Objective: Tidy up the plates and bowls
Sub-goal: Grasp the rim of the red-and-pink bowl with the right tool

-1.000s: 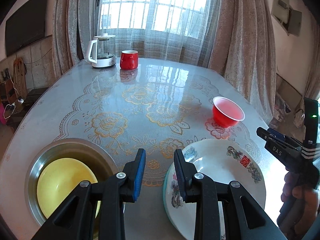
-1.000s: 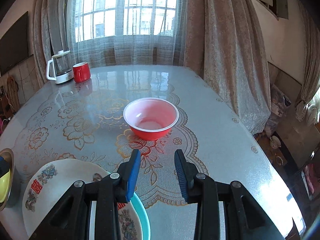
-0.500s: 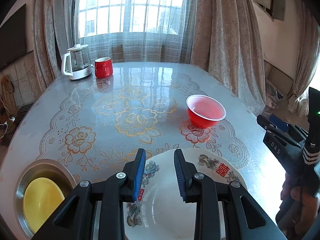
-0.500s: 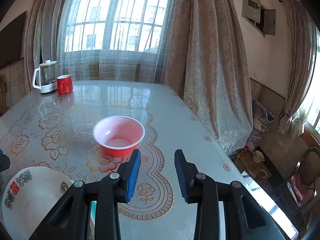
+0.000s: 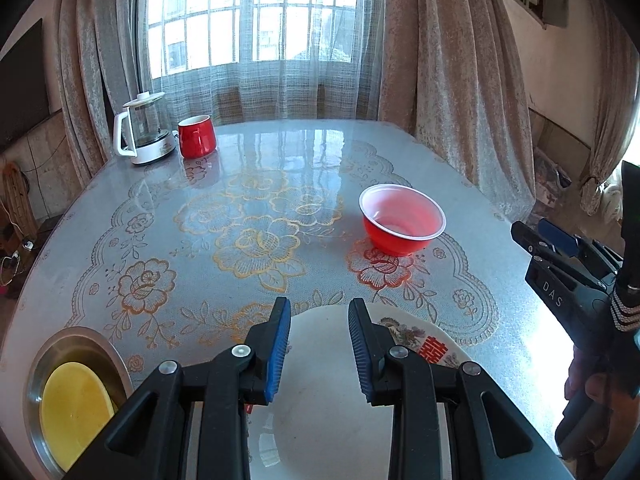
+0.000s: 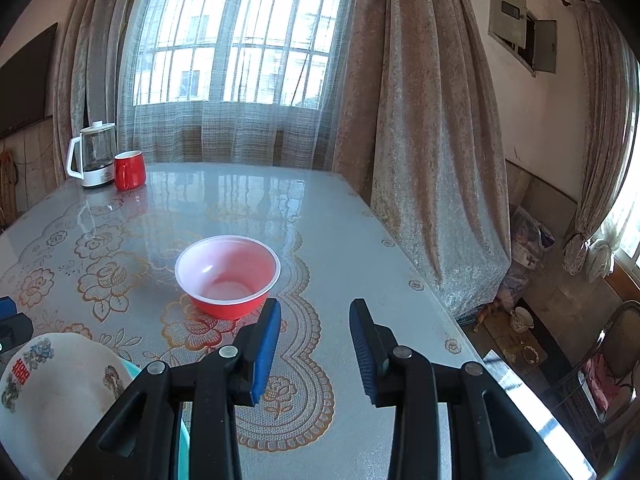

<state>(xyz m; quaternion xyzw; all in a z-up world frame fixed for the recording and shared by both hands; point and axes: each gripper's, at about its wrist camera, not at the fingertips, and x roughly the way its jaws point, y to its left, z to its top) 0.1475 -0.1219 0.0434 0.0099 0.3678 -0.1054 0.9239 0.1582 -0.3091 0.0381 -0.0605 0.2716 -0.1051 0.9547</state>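
Note:
A white plate (image 5: 328,412) with flower and red-character decoration lies at the table's near edge, right under my open, empty left gripper (image 5: 319,312). It also shows in the right wrist view (image 6: 52,392), resting on a teal dish (image 6: 182,432). A red bowl (image 5: 402,224) with a pale inside stands on the table beyond it. My right gripper (image 6: 315,312) is open and empty, just right of and nearer than the red bowl (image 6: 227,276). A yellow plate (image 5: 74,404) lies inside a steel basin (image 5: 80,342) at near left.
A white-and-glass kettle (image 5: 144,130) and a red mug (image 5: 197,136) stand at the table's far left corner. The right gripper's body (image 5: 576,280) is at the right in the left wrist view. Curtains hang beyond the far and right table edges.
Both grippers have swung right and lifted their view. The left gripper has moved from between basin and white plate to above the plate. The red bowl now sits left of the right gripper's fingers.

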